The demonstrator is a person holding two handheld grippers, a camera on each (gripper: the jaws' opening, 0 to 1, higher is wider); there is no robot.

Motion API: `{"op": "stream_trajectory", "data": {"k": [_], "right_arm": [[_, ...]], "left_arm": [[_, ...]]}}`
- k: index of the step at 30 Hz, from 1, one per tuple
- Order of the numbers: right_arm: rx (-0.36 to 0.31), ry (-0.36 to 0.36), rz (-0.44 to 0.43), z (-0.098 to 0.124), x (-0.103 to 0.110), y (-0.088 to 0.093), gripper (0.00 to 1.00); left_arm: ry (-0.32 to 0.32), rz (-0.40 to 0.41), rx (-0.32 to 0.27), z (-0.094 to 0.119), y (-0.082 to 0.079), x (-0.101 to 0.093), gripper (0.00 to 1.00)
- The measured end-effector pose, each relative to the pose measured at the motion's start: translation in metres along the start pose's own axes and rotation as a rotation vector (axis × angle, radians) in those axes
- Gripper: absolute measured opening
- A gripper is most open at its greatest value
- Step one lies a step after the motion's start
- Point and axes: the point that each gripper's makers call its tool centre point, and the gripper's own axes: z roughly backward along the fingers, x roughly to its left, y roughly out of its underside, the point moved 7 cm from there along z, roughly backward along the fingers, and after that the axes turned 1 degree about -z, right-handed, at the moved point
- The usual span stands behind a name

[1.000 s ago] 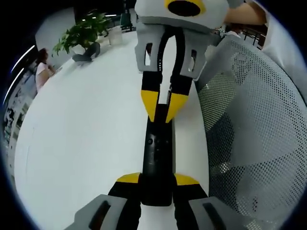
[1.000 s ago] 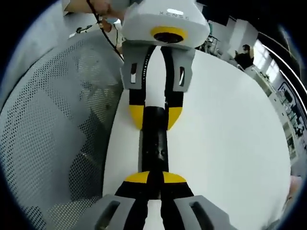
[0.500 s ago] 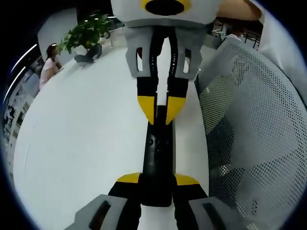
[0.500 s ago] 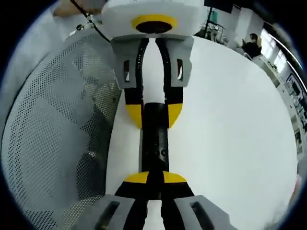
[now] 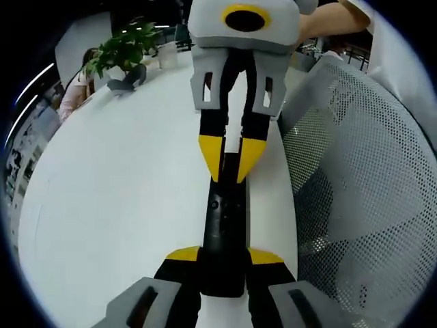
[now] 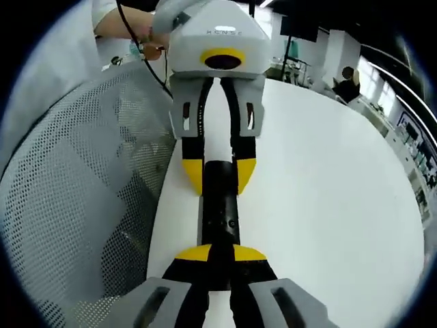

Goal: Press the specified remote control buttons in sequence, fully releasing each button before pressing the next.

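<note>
Left gripper view: left gripper (image 5: 222, 263) rises from the bottom centre, jaws closed onto the near end of the remote (image 5: 225, 219), a slim black bar running up the middle of the frame over the white surface (image 5: 116, 205). Right gripper (image 5: 231, 158) comes down from the top centre, yellow tips nearly together over the remote's far end; can't tell if they touch it or clamp it. One small round button shows mid-remote, others too small to read. Mesh chair (image 5: 355, 171) fills the right side, plant (image 5: 119, 48) upper left.

Right gripper view: right gripper (image 6: 220, 258) at bottom centre, jaws drawn in tight against the sides of the remote (image 6: 218, 205), apparently holding that end. Left gripper (image 6: 217, 174) at top centre, yellow tips flanking the other end. Surface (image 6: 328, 205) on the right, chair (image 6: 82, 205) on the left.

Risks, my judgement: both grippers sit at the remote's ends, so the pressing tip could land off the target button or catch two at once, since the buttons are small and close. Pushing down on one end may tilt or slide the remote in the other grip. A partial lift could break the full-release rule. The remote lies near the surface edge beside the chair; a slip could send it off.
</note>
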Motion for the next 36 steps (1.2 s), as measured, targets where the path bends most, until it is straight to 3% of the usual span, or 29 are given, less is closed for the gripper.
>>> {"op": "stream_trajectory", "data": {"k": [3, 6, 7, 10, 13, 17, 19, 21, 23, 26, 30, 34, 36], "right_arm": [[0.119, -0.025, 0.037, -0.003, -0.001, -0.008, 0.06], [0.144, -0.043, -0.004, -0.005, -0.005, -0.011, 0.06], [0.135, -0.043, -0.076, -0.004, -0.005, -0.009, 0.06], [0.082, -0.021, -0.144, -0.002, -0.004, -0.005, 0.06], [-0.01, 0.028, -0.21, -0.001, -0.002, 0.0, 0.05], [-0.118, 0.11, -0.395, 0.0, 0.003, 0.005, 0.05], [-0.106, 0.132, -0.357, -0.001, 0.006, 0.003, 0.05], [-0.052, 0.159, -0.237, -0.001, 0.006, -0.002, 0.05], [0.001, 0.144, -0.12, -0.002, 0.007, -0.006, 0.05], [0.083, 0.068, 0.08, -0.005, 0.005, -0.013, 0.03], [0.103, 0.013, 0.033, -0.006, -0.001, -0.014, 0.03], [0.068, -0.022, -0.195, -0.005, -0.006, -0.011, 0.03], [0.033, 0.001, -0.215, -0.004, -0.005, -0.008, 0.03]], "left_arm": [[-0.001, 0.002, -0.004, 0.0, 0.0, 0.0, 0.22], [-0.004, 0.006, -0.011, 0.0, 0.001, 0.0, 0.22], [-0.004, 0.007, -0.013, 0.0, 0.001, 0.0, 0.22], [-0.006, 0.011, -0.022, 0.0, 0.001, 0.0, 0.22], [-0.008, 0.014, -0.03, 0.0, 0.002, 0.0, 0.22], [-0.011, 0.019, -0.044, 0.0, 0.003, 0.0, 0.23], [-0.012, 0.021, -0.049, 0.0, 0.003, 0.0, 0.23], [-0.011, 0.019, -0.05, -0.001, 0.003, 0.0, 0.23], [-0.009, 0.016, -0.051, -0.001, 0.003, 0.0, 0.23], [-0.008, 0.014, -0.049, 0.0, 0.003, 0.0, 0.23], [-0.011, 0.023, -0.059, 0.0, 0.003, 0.0, 0.23], [-0.011, 0.021, -0.064, 0.0, 0.003, 0.0, 0.23], [-0.011, 0.021, -0.062, 0.0, 0.003, 0.0, 0.23]]}}
